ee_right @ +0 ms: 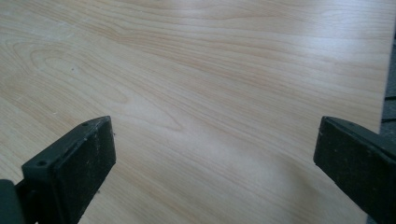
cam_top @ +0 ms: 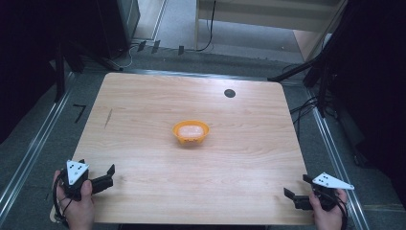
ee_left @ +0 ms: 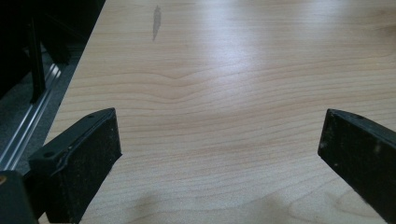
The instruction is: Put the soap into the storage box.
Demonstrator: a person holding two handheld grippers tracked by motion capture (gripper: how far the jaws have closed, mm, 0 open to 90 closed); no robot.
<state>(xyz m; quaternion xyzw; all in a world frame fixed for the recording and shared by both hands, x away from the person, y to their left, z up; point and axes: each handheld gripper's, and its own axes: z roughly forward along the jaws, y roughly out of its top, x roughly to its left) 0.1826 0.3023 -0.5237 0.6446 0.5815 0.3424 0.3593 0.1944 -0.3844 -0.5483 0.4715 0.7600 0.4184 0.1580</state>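
An orange bowl (cam_top: pixel 191 132) sits near the middle of the wooden table (cam_top: pixel 143 100), with a pale pinkish lump (cam_top: pixel 191 129) lying in it. My left gripper (cam_top: pixel 109 176) is held in a hand at the table's near left corner, far from the bowl. Its jaws stand wide apart and open over bare wood in the left gripper view (ee_left: pixel 219 126). At the near right corner a hand holds my right gripper (cam_top: pixel 297 186), likewise open with nothing between its jaws (ee_right: pixel 215 130).
A small black round spot (cam_top: pixel 230 93) marks the far side of the table. A thin dark streak (cam_top: pixel 108 118) (ee_left: pixel 156 21) lies on the left part. Metal rails (cam_top: pixel 33 148) run along the floor on both sides, and cables (cam_top: pixel 306 108) trail at the right.
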